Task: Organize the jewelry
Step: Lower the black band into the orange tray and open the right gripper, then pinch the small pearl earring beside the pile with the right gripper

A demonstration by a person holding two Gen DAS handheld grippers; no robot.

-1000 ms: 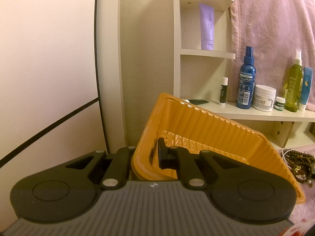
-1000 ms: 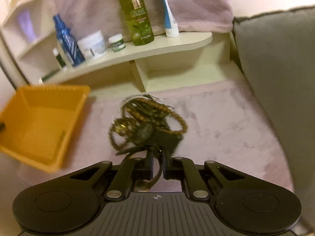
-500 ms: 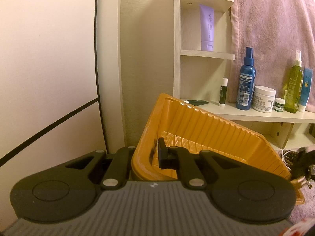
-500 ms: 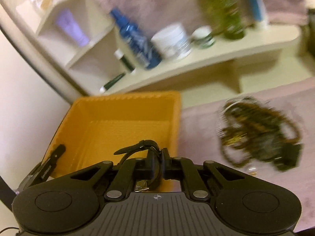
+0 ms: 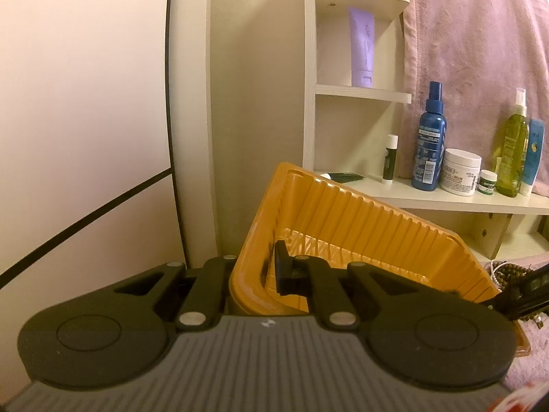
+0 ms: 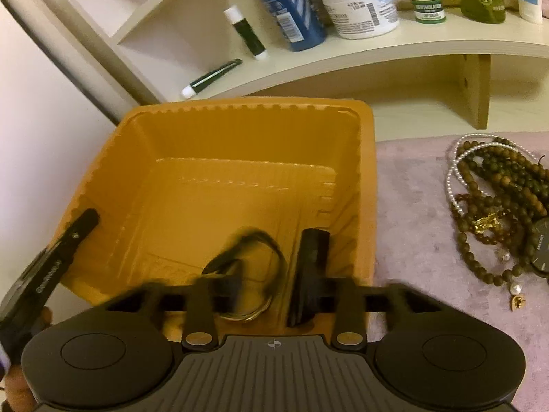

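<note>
My left gripper (image 5: pixel 266 271) is shut on the near wall of the orange plastic tray (image 5: pixel 360 216) and holds it tilted. In the right wrist view its finger (image 6: pixel 68 240) sits on the left wall of the tray (image 6: pixel 240 108). My right gripper (image 6: pixel 267 274) hangs over the tray's near corner and its jaws are opening. A black cord bracelet with a gold ring (image 6: pixel 254 267) sits loose and blurred between its fingers. A pile of jewelry (image 6: pixel 497 206) with brown bead strands, a pearl strand and a dark watch (image 6: pixel 542 250) lies on the pink cloth to the right.
A cream shelf (image 6: pixel 394 51) behind the tray carries a blue spray bottle (image 6: pixel 284 3), a white jar (image 6: pixel 357 0), a small green pot (image 6: pixel 429 3) and a lip balm (image 6: pixel 245 31). A pearl earring (image 6: pixel 516 297) lies near the pile. A pink towel (image 5: pixel 463 51) hangs behind.
My right gripper carried the black bracelet left from the jewelry pile to above the tray, then its jaws spread and let the bracelet go. The left gripper and the tray stayed still.
</note>
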